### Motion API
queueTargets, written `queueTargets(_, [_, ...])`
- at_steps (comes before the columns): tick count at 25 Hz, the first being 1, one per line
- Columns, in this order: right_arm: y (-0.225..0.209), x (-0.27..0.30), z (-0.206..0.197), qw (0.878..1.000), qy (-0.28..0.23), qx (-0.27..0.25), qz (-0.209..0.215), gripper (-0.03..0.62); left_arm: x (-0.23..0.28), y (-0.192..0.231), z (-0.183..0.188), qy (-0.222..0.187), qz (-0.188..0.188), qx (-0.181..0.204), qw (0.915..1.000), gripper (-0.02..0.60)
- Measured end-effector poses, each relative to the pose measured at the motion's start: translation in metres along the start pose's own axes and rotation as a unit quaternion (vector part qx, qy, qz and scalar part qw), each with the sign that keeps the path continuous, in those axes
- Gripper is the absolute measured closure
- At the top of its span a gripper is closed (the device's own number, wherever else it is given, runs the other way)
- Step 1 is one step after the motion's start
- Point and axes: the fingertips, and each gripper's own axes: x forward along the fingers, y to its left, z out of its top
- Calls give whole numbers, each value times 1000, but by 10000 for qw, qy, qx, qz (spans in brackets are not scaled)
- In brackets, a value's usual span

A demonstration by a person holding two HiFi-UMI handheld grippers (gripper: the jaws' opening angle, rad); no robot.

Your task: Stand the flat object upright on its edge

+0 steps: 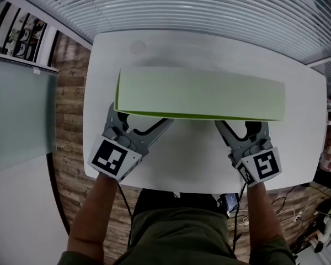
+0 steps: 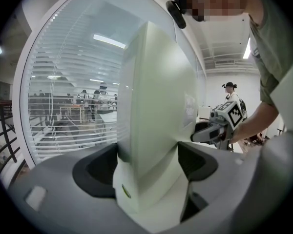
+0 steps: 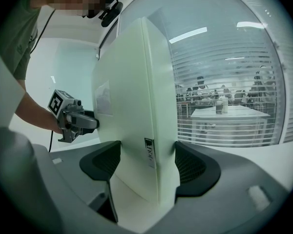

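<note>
Holding the flat box [image 1: 198, 95] toward each end of its near long side, you have it well off its broad face. Left gripper [image 1: 138, 125]: jaws closed partway, pressed against either side of the box, nothing else between them. Right gripper [image 1: 240, 130]: same, jaws snug on both sides of the box, close by a small printed label [image 3: 149, 152].

In both gripper views the box rises tall and straight between the jaws, so it looks at or near upright. In the head view it runs left to right across the middle of the white table [image 1: 198, 164]. Its pale green face shows, with a darker strip along the near side, and the jaw tips are tucked under that side.

Progress, my read: the tipping up is mostly done. No view shows whether the lower edge sits on the table or hangs just above it.

Left to do, as I judge it: seat the long edge flat on the table, check that it balances, then open both jaws and back off without nudging it. Risk: a tall thin box is likely to topple if one side lets go first.
</note>
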Motion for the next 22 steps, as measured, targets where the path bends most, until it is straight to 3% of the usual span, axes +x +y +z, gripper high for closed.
queueTargets(22, [-1,-9,2,9999,-27,78,-59,256,-5,-2,1,-11,33,2,10000,209])
